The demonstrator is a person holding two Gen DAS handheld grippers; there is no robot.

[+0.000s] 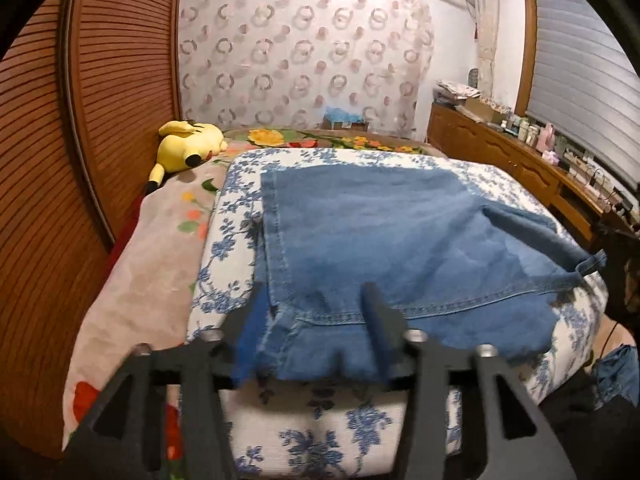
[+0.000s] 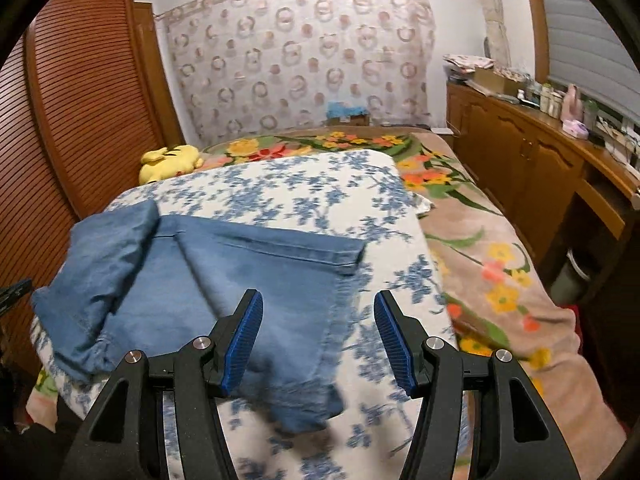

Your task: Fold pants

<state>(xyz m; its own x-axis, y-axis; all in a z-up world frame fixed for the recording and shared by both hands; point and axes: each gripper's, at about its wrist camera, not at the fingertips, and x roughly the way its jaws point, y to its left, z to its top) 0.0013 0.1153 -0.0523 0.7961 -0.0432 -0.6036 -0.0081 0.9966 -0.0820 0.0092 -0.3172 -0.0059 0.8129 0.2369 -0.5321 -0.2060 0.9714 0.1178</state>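
Note:
Blue denim pants lie folded on a blue-and-white flowered pad on the bed. In the left wrist view my left gripper is at the near left corner of the pants. Its jaws stand apart with the denim's seamed edge lying loose between them, and the pads do not press on it. In the right wrist view the pants spread to the left, with a thicker folded bundle at the far left. My right gripper hovers open over their near right edge, one blue pad over denim, the other over the pad. It holds nothing.
A yellow plush toy lies at the bed's far left, against a slatted wooden wardrobe. A flowered blanket covers the bed right of the pad. A wooden cabinet cluttered with small items runs along the right wall.

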